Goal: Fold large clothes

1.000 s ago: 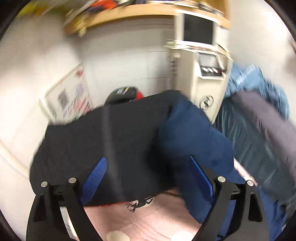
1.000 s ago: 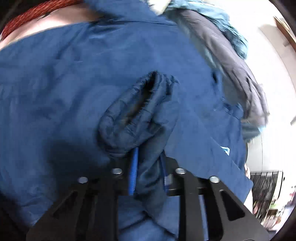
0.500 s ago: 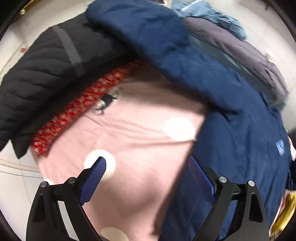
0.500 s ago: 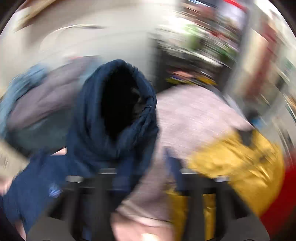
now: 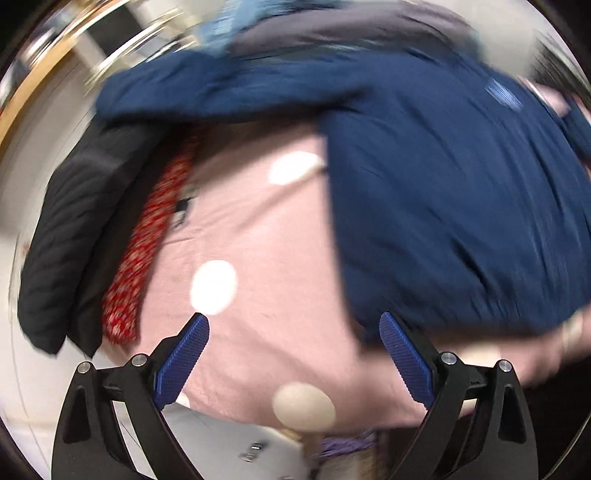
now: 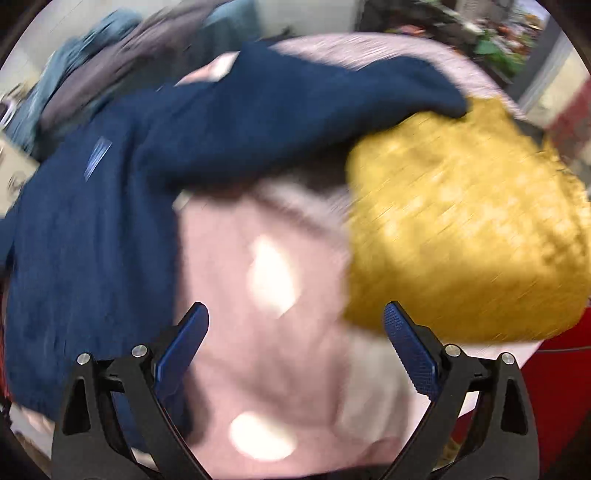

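A navy blue jacket (image 5: 443,192) lies spread on a pink sheet with white dots (image 5: 258,258). One sleeve stretches left over a black jacket (image 5: 74,229). In the right wrist view the navy jacket (image 6: 92,221) lies at left and its other sleeve (image 6: 332,103) reaches right onto a yellow garment (image 6: 461,229). My left gripper (image 5: 293,347) is open and empty above the sheet, left of the jacket's hem. My right gripper (image 6: 295,339) is open and empty above the sheet, between the jacket and the yellow garment.
A red patterned cloth (image 5: 147,251) lies beside the black jacket. Grey and light blue clothes (image 5: 332,26) are piled behind the navy jacket. A red surface (image 6: 554,387) shows at lower right. Both views are blurred by motion.
My right gripper has let go of the navy jacket's sleeve and opened; the sleeve now rests on the yellow garment. Both grippers have swung down over the pink sheet.
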A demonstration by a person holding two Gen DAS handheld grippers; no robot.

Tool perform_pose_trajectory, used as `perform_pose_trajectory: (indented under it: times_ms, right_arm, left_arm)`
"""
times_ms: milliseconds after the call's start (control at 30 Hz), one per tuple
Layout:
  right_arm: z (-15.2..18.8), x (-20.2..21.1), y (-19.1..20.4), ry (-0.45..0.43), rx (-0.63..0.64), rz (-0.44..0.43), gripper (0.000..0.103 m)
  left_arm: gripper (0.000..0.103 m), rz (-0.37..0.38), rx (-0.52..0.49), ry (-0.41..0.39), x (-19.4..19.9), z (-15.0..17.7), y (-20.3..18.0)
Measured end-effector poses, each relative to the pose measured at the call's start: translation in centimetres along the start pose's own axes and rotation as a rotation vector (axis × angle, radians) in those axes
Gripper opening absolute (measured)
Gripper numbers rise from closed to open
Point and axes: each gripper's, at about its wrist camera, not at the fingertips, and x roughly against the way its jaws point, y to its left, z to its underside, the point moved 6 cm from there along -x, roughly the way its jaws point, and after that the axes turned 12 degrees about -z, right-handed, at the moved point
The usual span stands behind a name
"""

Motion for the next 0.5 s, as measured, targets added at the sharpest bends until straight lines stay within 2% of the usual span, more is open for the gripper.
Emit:
perform_pose_trajectory:
  times_ms: [67,100,167,233,300,400,500]
  right_arm:
    - [1.4,-0.5,1.5,0.017,0.013,-0.046,0.094]
    - [2.4,-0.8,1.8,0.02,0.015,-0.059,0.094]
    - [3.3,-0.8,2.9,0.037,0.031,-0.095,0.094]
    - [3.4,-0.8,3.2,0.044,0.048,-0.113,0.094]
    - [3.8,-0.7,3.5,0.063,0.071,-0.135,0.094]
    - [4.6,-0.6,4.2,0.077,0.114,-0.14,0.094]
    - [5.8,-0.4,4.8,0.091,0.173,-0.124,0.094]
  left_arm:
    - [0.092,-0.042,-0.117,-0.03,0.3,1.0,-2.6]
    - [0.092,-0.089,-0.182,-0.053,0.1,1.4,-4.2]
    - [0.092,-0.151,-0.199,-0.093,-0.4,0.9,-5.5]
    - [0.091,-0.182,-0.139,-0.119,-0.9,-0.7,-6.0]
    - [0.089,-0.204,-0.032,-0.131,-1.4,-3.5,-5.7]
    - [0.08,-0.166,0.141,-0.114,-2.1,-7.3,-3.6]
    - [0.079,-0.142,0.318,-0.053,-4.1,-10.4,0.6]
